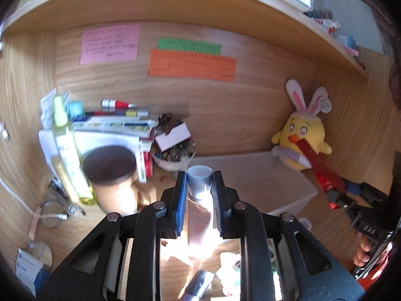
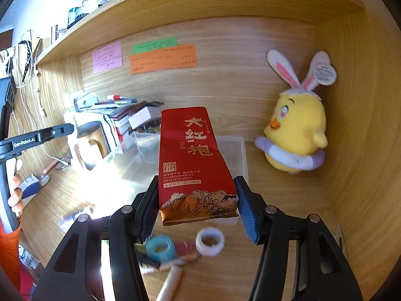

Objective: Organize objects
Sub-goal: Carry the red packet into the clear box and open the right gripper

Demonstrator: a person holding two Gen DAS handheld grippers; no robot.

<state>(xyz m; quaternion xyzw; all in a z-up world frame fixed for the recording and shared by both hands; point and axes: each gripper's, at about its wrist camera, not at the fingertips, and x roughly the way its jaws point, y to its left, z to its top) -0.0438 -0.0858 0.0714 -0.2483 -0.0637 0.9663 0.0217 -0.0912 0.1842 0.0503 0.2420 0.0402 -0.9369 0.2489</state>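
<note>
We are holding a red tea packet [image 2: 193, 165] clenched in the right tool [image 2: 198, 210] and a grey-capped tube [image 1: 199, 188] in the left tool [image 1: 199, 195], both above the bench [image 2: 288, 200], keeping them level while aiming for the clear bin [image 2: 233, 150] near its back edge.

Back panel: pink note [image 1: 109, 44], green note [image 1: 189, 46] and orange note [image 1: 192, 66] stuck to the wood.
Right corner: yellow plush chick [image 2: 297, 130] with rabbit ears, leaning against the side wall.
Left side: stack of books [image 1: 112, 130]; brown-lidded jar [image 1: 110, 168] in front; yellow-green bottle [image 1: 66, 148] beside the jar.
Overhead: wooden shelf [image 1: 175, 2] carrying small items.
</note>
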